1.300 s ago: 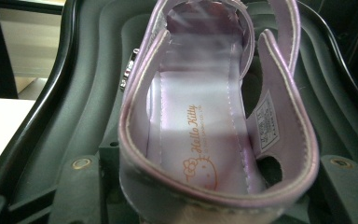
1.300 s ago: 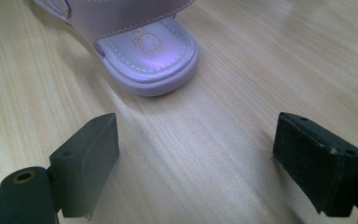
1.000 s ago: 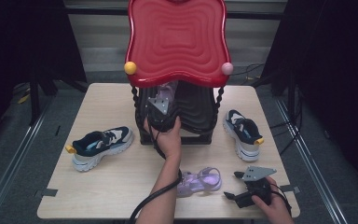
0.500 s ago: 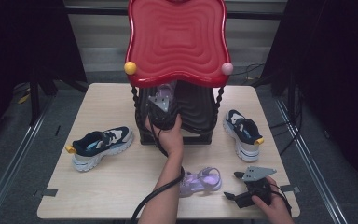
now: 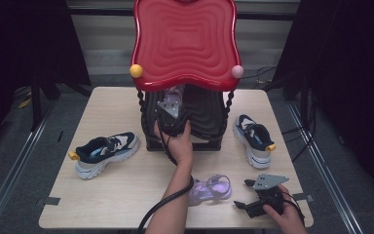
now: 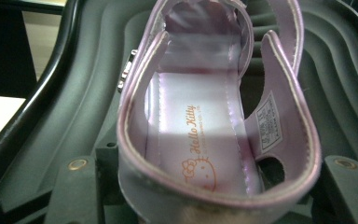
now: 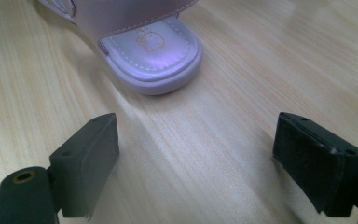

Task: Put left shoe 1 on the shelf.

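My left hand-held gripper point(image 5: 172, 113) reaches under the red rack top point(image 5: 185, 44) to the black ribbed shelf point(image 6: 51, 121), where a lilac sandal point(image 6: 200, 130) lies. Its jaws have just been opening a little; the sandal's heel strap sits between them, but I cannot tell whether the pads press on it. Compared with the earlier high views, nothing else has shifted: both my hands stay put. I judge the sandal is being set down on the shelf and let go.

My right hand-held gripper point(image 5: 253, 195) rests low on the table point(image 5: 126, 195), jaws wide apart and holding nothing, pointing at the second lilac sandal point(image 7: 154, 51) just ahead.

Two navy trainers stand on the table, one left point(image 5: 104, 152) of the rack and one right point(image 5: 254, 139).

Readable writing: "Hello Kitty" in orange script on the shelved sandal's insole, with a cat-face outline. A small white label on its strap is too fine to read.
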`<state>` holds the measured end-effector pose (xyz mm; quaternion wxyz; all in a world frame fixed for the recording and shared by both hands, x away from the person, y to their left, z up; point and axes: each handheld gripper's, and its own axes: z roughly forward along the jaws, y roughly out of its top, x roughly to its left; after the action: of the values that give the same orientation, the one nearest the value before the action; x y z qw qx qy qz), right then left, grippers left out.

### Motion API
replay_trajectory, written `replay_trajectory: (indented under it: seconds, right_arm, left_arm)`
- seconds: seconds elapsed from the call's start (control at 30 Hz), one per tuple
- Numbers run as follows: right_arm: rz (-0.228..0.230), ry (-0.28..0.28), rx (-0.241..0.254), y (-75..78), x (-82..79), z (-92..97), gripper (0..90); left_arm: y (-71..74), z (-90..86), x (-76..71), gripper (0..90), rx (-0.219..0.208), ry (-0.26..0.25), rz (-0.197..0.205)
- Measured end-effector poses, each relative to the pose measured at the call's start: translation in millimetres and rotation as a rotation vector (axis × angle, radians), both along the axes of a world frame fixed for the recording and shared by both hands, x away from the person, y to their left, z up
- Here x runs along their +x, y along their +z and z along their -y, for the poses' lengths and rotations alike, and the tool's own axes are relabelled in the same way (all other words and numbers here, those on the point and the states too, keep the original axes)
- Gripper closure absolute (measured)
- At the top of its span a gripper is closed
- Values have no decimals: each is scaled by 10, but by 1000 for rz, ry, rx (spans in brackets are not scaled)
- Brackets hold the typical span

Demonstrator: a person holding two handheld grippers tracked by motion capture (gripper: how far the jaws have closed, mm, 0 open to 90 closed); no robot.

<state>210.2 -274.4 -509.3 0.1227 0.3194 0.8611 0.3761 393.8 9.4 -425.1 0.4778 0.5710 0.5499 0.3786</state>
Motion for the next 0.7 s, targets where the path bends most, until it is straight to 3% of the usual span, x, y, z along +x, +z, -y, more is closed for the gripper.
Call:
replay_trajectory:
  seconds: [0.23, 0.7]
  right_arm:
    - [0, 0, 0, 0, 0, 0, 138]
    - [-1, 0, 0, 0, -1, 0, 138]
  left_arm:
    - [-15, 23, -10, 308, 14, -23, -10]
    - [-12, -4, -6, 307, 29, -50, -25]
